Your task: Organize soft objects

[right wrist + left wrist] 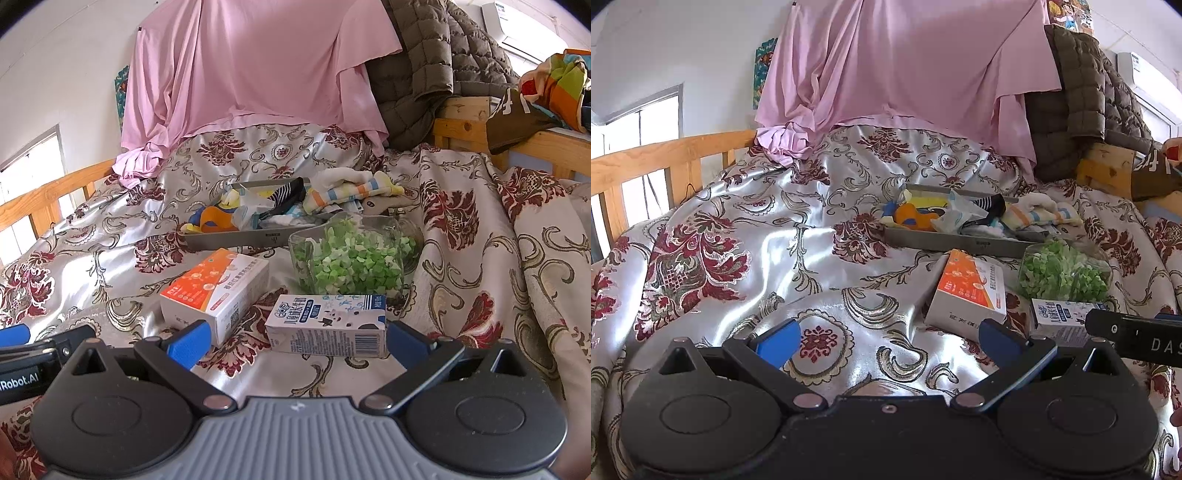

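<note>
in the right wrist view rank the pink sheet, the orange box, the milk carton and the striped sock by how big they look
1. pink sheet, by far the largest.
2. orange box and milk carton: look alike; the carton is nearer the camera, so unranked.
3. striped sock, smallest, though farthest away.

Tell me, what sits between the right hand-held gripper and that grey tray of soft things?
In the right wrist view, a milk carton lies just ahead of the right hand-held gripper, then a glass jar of green bits before the tray.
</note>
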Motion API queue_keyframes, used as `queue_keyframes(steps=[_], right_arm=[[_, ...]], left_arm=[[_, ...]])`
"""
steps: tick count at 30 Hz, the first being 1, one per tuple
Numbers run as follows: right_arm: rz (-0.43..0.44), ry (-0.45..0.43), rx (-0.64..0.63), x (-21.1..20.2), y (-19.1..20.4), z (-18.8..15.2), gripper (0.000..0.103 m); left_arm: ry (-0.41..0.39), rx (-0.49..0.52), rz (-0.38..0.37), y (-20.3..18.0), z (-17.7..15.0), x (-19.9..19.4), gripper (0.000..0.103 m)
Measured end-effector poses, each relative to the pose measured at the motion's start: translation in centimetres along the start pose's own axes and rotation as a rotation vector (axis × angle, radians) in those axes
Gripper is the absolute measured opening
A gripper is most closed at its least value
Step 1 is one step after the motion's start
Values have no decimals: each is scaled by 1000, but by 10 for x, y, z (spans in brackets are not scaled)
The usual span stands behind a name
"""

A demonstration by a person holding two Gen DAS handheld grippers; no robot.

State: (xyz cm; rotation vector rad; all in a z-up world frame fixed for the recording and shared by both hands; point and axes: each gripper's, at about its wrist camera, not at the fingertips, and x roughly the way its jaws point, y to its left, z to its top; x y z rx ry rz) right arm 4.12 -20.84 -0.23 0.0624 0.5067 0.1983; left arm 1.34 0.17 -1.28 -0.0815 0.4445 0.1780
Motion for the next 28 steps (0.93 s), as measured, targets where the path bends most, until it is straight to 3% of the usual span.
queue_keyframes(steps=[28], right_arm=[[1, 4, -1, 1, 2, 0, 103]], left_arm=[[1, 0, -4, 5, 0, 0, 102]])
